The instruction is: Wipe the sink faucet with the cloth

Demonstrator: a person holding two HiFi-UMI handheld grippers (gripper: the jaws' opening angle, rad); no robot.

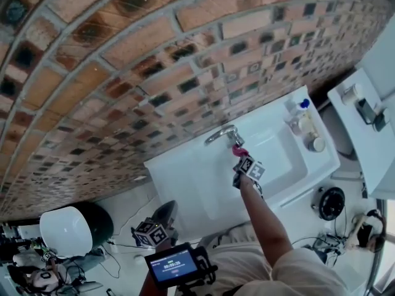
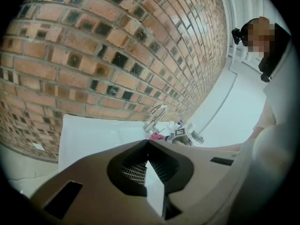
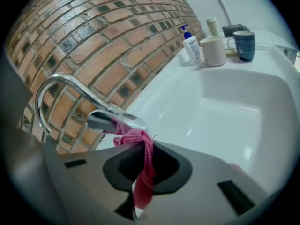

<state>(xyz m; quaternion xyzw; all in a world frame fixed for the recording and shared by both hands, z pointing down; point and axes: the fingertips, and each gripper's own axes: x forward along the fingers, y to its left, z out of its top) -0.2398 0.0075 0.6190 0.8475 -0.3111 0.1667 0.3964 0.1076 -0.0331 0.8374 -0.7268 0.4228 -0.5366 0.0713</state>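
A chrome faucet (image 1: 221, 134) curves over the white sink (image 1: 185, 184) against the brick wall. In the right gripper view, my right gripper (image 3: 140, 146) is shut on a pink cloth (image 3: 142, 165). The cloth's bunched end presses against the faucet's (image 3: 70, 86) chrome lever (image 3: 112, 122). From the head view, the right gripper (image 1: 239, 159) sits just below the faucet with the cloth (image 1: 239, 151) at its tip. My left gripper (image 1: 154, 232) hangs low in front of the sink, near my body. Its jaws are shut with nothing in them (image 2: 146, 144).
A soap bottle (image 3: 191, 43), a white cup (image 3: 213, 50) and a blue mug (image 3: 244, 45) stand on the sink's far right corner. A white-topped round bin (image 1: 71, 230) stands on the floor at left. A small screen device (image 1: 173, 265) hangs at my chest.
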